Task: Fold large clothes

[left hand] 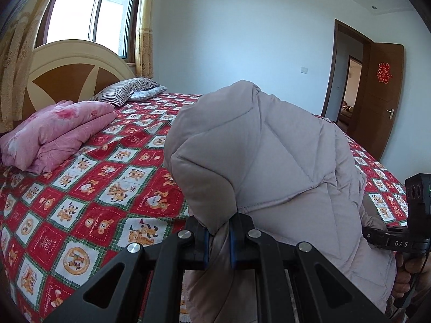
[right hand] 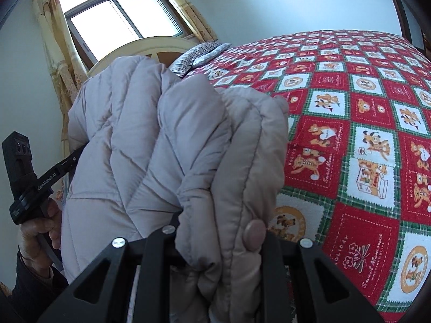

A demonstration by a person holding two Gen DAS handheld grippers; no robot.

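A pale grey-pink quilted puffer jacket [left hand: 269, 161] is held up in the air above the bed. My left gripper [left hand: 218, 238] is shut on a fold of the jacket, blue pads pinching the fabric. In the right wrist view the jacket [right hand: 167, 145] bulges over my right gripper [right hand: 221, 245], which is shut on a thick bunch of it next to a round snap button [right hand: 254, 235]. The right gripper's fingertips are hidden by fabric. Each gripper shows in the other's view: the right one [left hand: 404, 239] at the right edge, the left one [right hand: 32, 177] at the left.
The bed [left hand: 107, 188] carries a red, white and green bear-print cover [right hand: 363, 134]. A folded pink quilt [left hand: 54, 134] and striped pillows [left hand: 126, 91] lie near the headboard [left hand: 67, 67]. A window with curtains [left hand: 91, 8] is behind. An open brown door [left hand: 377, 99] is at the right.
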